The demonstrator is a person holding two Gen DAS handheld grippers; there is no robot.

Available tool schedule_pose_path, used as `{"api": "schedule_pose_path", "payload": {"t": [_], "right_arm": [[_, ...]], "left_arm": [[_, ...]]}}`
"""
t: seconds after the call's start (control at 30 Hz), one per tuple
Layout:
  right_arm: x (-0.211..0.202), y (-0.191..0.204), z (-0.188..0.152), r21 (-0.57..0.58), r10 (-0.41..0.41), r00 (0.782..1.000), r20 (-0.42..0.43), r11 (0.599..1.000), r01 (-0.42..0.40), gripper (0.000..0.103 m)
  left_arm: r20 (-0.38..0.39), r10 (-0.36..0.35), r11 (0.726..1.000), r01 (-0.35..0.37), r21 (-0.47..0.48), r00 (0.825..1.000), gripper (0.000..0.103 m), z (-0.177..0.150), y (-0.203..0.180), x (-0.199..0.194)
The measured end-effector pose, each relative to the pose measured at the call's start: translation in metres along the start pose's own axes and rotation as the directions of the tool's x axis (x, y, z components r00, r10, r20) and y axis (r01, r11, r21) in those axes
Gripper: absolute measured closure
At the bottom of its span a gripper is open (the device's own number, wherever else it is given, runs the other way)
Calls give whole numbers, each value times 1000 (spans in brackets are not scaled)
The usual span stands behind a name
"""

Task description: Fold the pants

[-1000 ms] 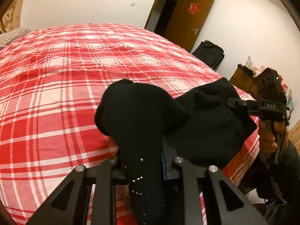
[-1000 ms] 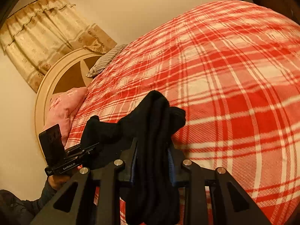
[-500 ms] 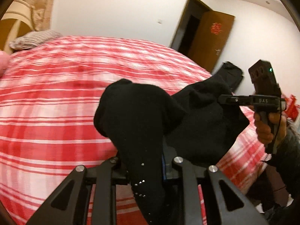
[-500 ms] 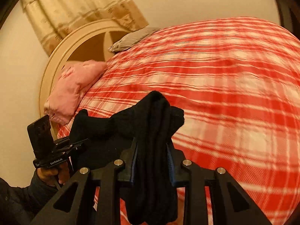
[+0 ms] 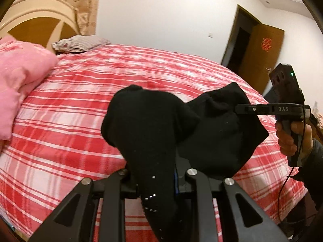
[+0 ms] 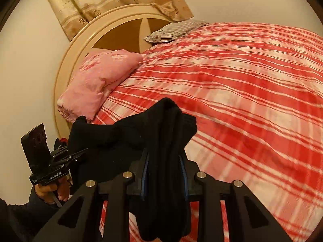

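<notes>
The black pants (image 5: 218,133) hang between my two grippers, lifted above the red plaid bed (image 5: 84,104). My left gripper (image 5: 155,173) is shut on one bunched end of the pants, which drapes over and hides its fingertips. My right gripper (image 6: 164,161) is shut on the other bunched end (image 6: 167,133). The right gripper also shows in the left wrist view (image 5: 262,109), clamping the cloth at the right. The left gripper shows in the right wrist view (image 6: 66,157) at the lower left.
A pink pillow (image 6: 101,80) and a striped grey pillow (image 6: 177,29) lie by the round headboard (image 6: 113,34). A brown door (image 5: 260,54) stands open in the far wall. The bed's near edge (image 5: 270,183) runs below the hanging cloth.
Both grippers have swung left with the pants toward the head of the bed; headboard and pink pillow have come into view. Both grips are unchanged.
</notes>
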State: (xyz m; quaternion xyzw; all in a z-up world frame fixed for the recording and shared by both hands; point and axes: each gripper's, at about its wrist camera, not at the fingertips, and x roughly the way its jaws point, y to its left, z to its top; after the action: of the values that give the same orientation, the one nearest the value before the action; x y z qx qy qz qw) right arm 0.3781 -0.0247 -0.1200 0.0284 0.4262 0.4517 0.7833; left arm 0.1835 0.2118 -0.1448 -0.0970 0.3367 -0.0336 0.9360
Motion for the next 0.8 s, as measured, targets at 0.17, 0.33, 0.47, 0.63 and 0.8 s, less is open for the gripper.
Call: {"api": "schedule_pose_path", "payload": {"t": [0.17,0.33,0.47,0.63,0.8], "right_arm": [[39,3,14,9,21,1000,-23,1000,-21,76],[66,-5,12,28,16,999,-50,1000,-15,76],[80,-18,11,59,16,997,-73,998,-11,76],[98,-35,6,85,-48,992,-113,995,58,69],[102,-54,-2,126,-97,989,-115,986,112,45]], "left_arm": [[-17,46,999,-46,-21,999,80,-2,24,8],[-53,59,997,-61,-37,997,80,-12,37,18],[-84,67,996,-71,-48,994,75,-20,46,32],[-111,146,988,-150,-34,983,41,-30,50,41],[-98,187,980,-193,-53,977,22,-37,61,39]]}}
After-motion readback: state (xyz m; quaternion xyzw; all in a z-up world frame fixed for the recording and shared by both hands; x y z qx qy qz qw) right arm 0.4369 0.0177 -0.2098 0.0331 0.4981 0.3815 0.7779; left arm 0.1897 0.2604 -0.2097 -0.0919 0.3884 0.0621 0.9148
